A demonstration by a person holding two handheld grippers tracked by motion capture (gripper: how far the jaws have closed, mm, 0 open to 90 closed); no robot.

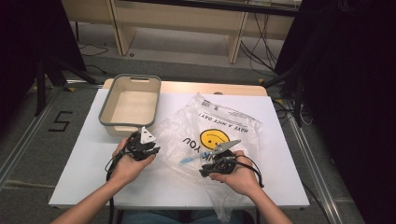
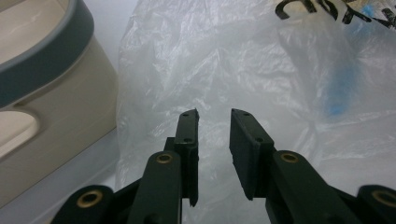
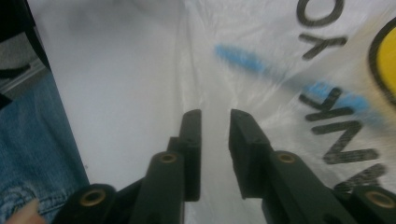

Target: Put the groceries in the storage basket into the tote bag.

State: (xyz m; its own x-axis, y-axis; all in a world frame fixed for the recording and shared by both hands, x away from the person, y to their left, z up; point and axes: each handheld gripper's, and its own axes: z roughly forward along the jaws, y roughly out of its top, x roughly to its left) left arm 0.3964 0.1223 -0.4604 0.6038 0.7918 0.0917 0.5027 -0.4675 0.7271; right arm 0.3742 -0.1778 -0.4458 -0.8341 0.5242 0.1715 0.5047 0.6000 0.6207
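In the high view, a clear plastic bag [image 1: 212,133] with a yellow smiley lies on the white table [image 1: 93,158], from its middle to the near edge. The left gripper [image 1: 156,150] is at the bag's left side, and the right gripper [image 1: 204,171] lies on its near part. A beige bin [image 1: 108,105] stands at the far left corner.

In the left gripper view, the jaws stand a little apart over the bag [image 2: 224,65], with nothing pressed between them; the bin [image 2: 56,102] is just beside.

In the right gripper view, the jaws stand a little apart above the bag's edge [image 3: 280,93]; a blue thing [image 3: 243,58] shows through the plastic.
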